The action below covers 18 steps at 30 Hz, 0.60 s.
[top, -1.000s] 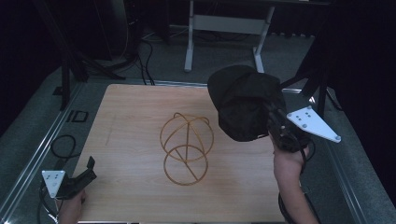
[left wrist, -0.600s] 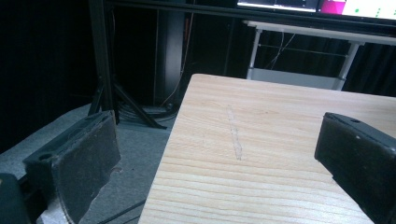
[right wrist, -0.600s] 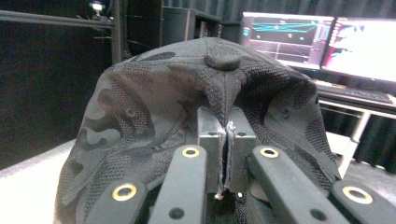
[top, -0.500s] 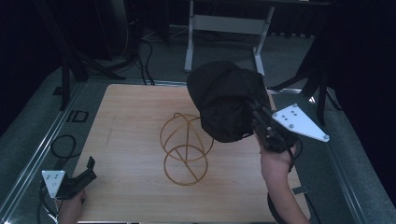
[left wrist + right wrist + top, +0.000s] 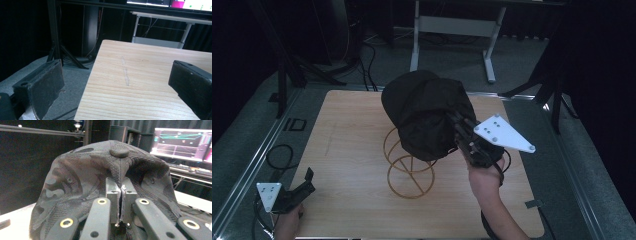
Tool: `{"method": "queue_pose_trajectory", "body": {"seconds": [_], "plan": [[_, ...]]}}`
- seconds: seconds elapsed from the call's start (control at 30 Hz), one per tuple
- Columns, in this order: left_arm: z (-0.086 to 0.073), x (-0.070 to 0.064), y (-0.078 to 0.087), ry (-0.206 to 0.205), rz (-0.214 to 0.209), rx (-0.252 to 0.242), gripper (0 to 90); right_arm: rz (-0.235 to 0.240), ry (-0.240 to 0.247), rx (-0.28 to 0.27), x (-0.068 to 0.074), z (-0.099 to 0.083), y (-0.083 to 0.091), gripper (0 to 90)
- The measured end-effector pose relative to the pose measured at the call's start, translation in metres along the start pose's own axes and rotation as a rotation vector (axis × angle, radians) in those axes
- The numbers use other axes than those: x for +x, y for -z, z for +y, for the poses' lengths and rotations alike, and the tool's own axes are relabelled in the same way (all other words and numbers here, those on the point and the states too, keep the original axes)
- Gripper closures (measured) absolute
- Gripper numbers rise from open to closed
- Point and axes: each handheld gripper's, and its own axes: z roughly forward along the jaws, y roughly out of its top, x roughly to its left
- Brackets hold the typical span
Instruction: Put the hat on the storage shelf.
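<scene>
High view: right gripper (image 5: 460, 131) is clamped on a dark cap (image 5: 427, 112), carrying it above the gold wire stand (image 5: 408, 162) mid-table. Compared with a second ago the cap has moved left and toward the person, from beside the stand to nearly over its top loop; stand itself hasn't budged. My read: the cap is going onto the stand, and it's now about lined up, so lowering is probably next, not started yet

Right gripper view: jaws pressed together with a fold of cap fabric pinched between them, just below the crown button (image 5: 119, 152). Grip is on fabric only, so the cap may swing or sag when it comes down

Left gripper (image 5: 292, 192) sits at the near-left table corner, same spot as before, jaws wide apart, nothing in them. Left gripper view confirms: bare wood between the pads (image 5: 47, 86)

Surface: light wooden table (image 5: 347, 150), faint scuff line along the grain (image 5: 125, 72). Grey carpet around it, loose cables (image 5: 279, 155) on the left. Room is dark; white desk frame (image 5: 452, 30) behind, lit monitors (image 5: 183, 142) in the background
</scene>
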Motion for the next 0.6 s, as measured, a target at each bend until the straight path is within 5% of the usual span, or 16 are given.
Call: {"method": "queue_pose_trajectory", "body": {"seconds": [0.4,0.6], "plan": [[0.0,0.0,0.0,0.002,-0.002,0.001,0.5,0.074,-0.001,-0.007,0.023,0.002,-0.006,87.3],[0.0,0.0,0.0,0.003,-0.002,0.002,0.5,0.101,0.001,0.034,0.03,-0.012,-0.013,87.3]]}}
